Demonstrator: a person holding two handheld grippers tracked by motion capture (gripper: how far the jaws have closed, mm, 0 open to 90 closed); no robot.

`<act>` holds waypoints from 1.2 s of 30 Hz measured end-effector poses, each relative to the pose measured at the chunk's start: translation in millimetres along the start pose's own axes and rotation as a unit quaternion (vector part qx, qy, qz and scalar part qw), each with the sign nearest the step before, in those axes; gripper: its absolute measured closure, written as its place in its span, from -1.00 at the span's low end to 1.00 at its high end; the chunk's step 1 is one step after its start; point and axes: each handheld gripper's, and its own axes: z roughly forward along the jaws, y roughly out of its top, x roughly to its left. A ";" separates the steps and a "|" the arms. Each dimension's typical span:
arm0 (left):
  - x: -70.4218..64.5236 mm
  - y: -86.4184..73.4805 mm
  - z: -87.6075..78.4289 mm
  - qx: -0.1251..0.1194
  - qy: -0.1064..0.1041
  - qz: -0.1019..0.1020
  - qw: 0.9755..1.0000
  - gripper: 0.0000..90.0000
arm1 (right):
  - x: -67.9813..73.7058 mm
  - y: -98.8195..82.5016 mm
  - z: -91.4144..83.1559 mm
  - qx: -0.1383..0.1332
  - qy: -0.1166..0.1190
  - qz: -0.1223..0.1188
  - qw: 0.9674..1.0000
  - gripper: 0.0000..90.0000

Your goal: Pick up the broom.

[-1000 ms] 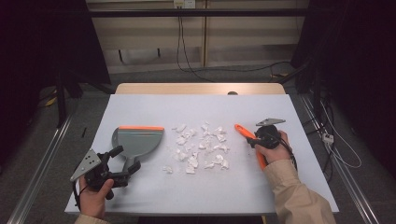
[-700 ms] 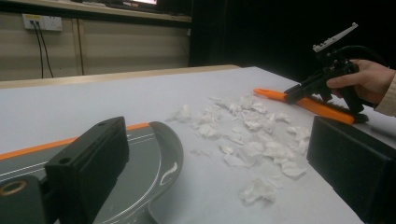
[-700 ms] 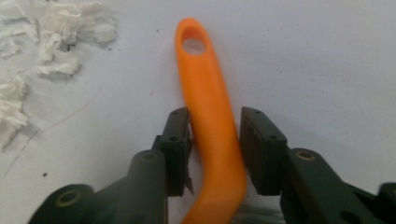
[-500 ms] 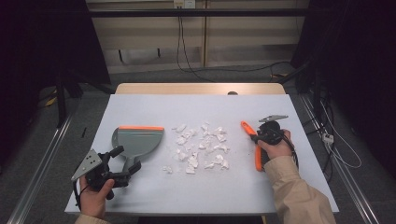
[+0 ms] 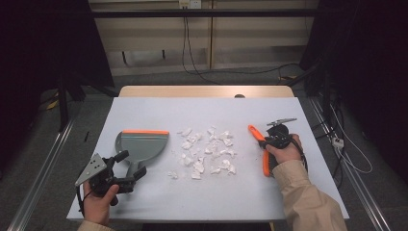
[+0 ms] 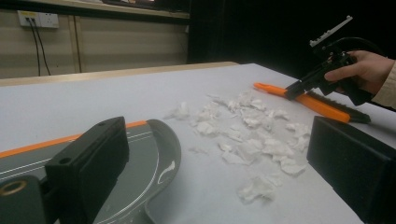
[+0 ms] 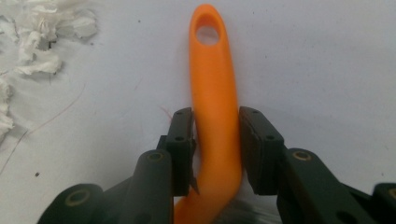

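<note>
Two grippers work your pale grey table [image 5: 144, 110]: your right gripper [image 7: 215, 144], jaws just closing, clamps the orange brush handle [image 7: 212, 84], while your left gripper [image 5: 126, 169] gapes wide beside the dustpan [image 5: 142, 147].

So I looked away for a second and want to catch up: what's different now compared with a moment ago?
The right gripper has just been closing its jaws on the orange brush handle, which lies on the table; the pads now press on it. The left gripper stayed open near the dustpan, and the white paper scraps lie as before.
</note>
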 end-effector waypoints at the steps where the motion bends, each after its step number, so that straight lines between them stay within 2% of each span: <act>1: 0.1 -0.1 0.1 0.000 0.000 0.001 1.000 -0.89 | -0.9 0.0 -1.3 0.005 0.001 0.005 1.000 0.50; 5: -0.8 -0.4 1.5 -0.001 0.000 -0.003 1.000 -0.89 | -2.0 -1.1 -3.0 0.011 0.003 0.018 1.000 0.54; 10: -2.2 0.7 2.6 0.001 0.002 0.004 1.000 -0.88 | 1.7 0.5 0.1 0.018 -0.012 0.029 0.999 0.54; 12: -2.4 1.0 3.0 0.001 0.001 0.008 1.000 -0.88 | 4.2 1.7 1.1 0.021 -0.022 0.024 0.999 0.55; 15: -3.4 1.3 3.6 0.001 0.002 0.009 1.000 -0.88 | 3.1 0.5 1.1 0.017 -0.017 0.026 0.999 0.56; 18: -5.0 1.4 3.7 0.001 0.001 0.011 1.000 -0.87 | 0.4 3.8 1.0 0.029 -0.007 0.028 0.999 0.56; 21: -6.0 2.3 2.8 -0.003 0.004 0.011 1.000 -0.87 | 0.1 5.8 0.9 0.035 -0.006 0.031 0.999 0.57; 28: -5.4 2.3 -2.6 -0.007 0.013 0.010 1.000 -0.87 | -3.4 5.0 -1.1 0.024 0.005 0.052 0.998 0.58; 32: -5.9 1.9 -1.9 -0.004 0.013 0.010 1.000 -0.87 | -3.4 5.8 -1.2 0.015 0.008 0.050 0.999 0.59; 36: -6.7 1.7 -0.6 -0.001 0.010 0.013 1.000 -0.87 | -0.7 7.7 0.4 0.006 0.007 0.030 1.000 0.58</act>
